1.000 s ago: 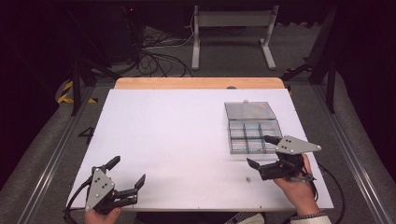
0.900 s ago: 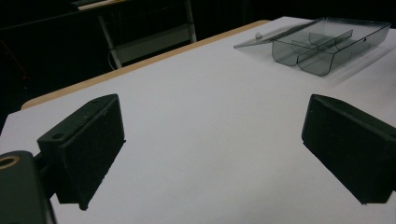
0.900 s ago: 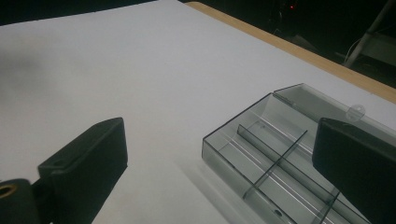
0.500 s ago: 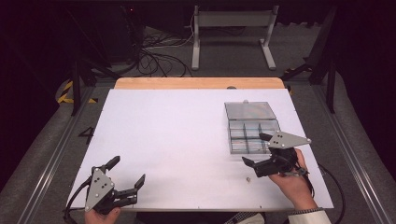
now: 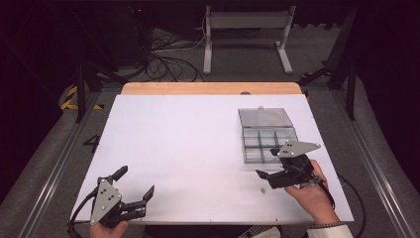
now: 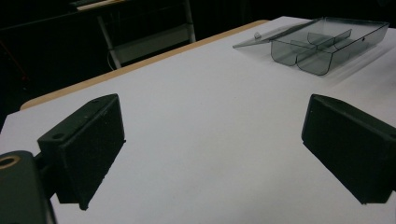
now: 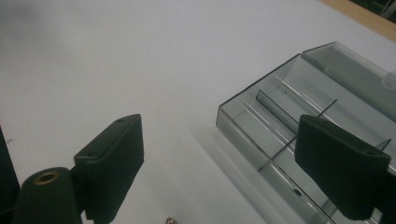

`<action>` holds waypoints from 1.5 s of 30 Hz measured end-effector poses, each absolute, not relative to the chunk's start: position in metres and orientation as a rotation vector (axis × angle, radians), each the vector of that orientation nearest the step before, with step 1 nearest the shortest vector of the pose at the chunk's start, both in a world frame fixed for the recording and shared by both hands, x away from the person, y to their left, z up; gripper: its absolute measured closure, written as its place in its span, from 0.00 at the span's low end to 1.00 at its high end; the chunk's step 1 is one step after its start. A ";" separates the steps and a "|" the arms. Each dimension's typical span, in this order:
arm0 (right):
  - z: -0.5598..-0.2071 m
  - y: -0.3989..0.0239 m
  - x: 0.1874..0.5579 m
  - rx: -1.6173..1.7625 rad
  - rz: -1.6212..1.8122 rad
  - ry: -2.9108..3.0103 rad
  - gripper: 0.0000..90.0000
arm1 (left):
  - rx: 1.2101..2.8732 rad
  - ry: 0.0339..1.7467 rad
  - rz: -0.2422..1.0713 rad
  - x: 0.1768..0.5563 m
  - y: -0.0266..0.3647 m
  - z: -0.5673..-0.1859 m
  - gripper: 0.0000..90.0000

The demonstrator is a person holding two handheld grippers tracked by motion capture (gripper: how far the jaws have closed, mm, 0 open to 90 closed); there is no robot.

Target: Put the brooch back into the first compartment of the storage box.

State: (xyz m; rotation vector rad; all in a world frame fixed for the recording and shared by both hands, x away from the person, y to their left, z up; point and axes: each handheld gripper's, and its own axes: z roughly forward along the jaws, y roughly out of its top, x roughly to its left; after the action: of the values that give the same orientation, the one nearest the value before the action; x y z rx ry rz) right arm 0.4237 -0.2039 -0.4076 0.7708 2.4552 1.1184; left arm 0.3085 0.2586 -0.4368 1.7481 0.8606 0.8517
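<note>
The small round metal screw [image 5: 263, 189] lies loose on the white desk [image 5: 188, 148], just in front of the clear smoky plastic compartment box [image 5: 267, 141] with its lid folded back. Your right tool [image 5: 274, 167] hovers over the screw beside the box's near corner; its jaws have just been closing yet stand apart, nothing between them. Your left tool [image 5: 134, 183] rests at the desk's near left corner, jaws spread wide and empty.
</note>
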 end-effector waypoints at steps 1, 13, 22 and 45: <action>-0.408 -0.204 0.424 0.769 1.101 2.466 0.21 | 1.749 0.860 0.851 0.308 0.259 -0.437 0.07; -0.421 -0.197 0.426 0.793 0.938 2.617 0.32 | 1.747 0.862 0.848 0.308 0.259 -0.437 0.07; -0.427 -0.192 0.426 0.783 0.840 2.681 0.36 | 1.750 0.862 0.847 0.308 0.259 -0.437 0.07; -0.440 -0.180 0.423 0.751 0.610 2.800 0.49 | 1.753 0.866 0.846 0.309 0.258 -0.437 0.08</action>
State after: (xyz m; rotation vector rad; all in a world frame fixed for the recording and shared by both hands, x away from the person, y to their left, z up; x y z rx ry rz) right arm 0.4227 -0.1803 -0.4399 0.7508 2.7997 0.6099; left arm 0.3089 0.2580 -0.4372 1.7530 0.8656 0.8461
